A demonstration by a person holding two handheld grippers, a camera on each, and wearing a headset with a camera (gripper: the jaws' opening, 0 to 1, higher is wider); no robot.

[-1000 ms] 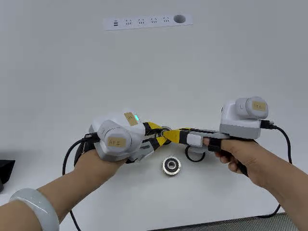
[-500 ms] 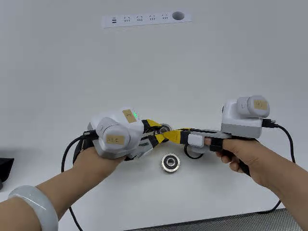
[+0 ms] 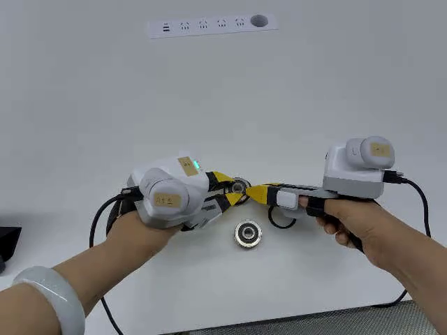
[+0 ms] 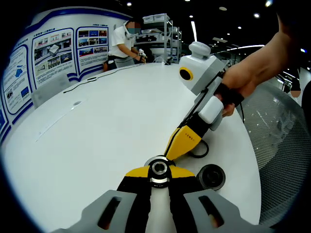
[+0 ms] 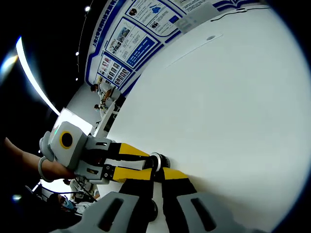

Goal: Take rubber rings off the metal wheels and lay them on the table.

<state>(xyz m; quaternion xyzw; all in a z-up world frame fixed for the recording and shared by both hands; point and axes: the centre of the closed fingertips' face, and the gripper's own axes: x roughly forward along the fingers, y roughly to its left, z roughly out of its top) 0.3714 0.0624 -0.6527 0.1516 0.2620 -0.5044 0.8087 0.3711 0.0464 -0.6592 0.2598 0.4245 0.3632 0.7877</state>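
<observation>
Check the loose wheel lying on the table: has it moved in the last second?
No. The wheel sits the same way off the power strip as before. Both drifted up the head view together, so the camera moved.

One metal wheel (image 3: pixel 239 186), small, silvery and round, is clamped off the table between the jaws of the left gripper (image 4: pixel 159 175), its hub facing up; a second wheel (image 3: pixel 247 234) lies flat on the white table just below it, a black rubber ring (image 4: pixel 212 176) around its rim; a loose ring (image 3: pixel 281 222), thin and black, lies flat just right of it.
</observation>
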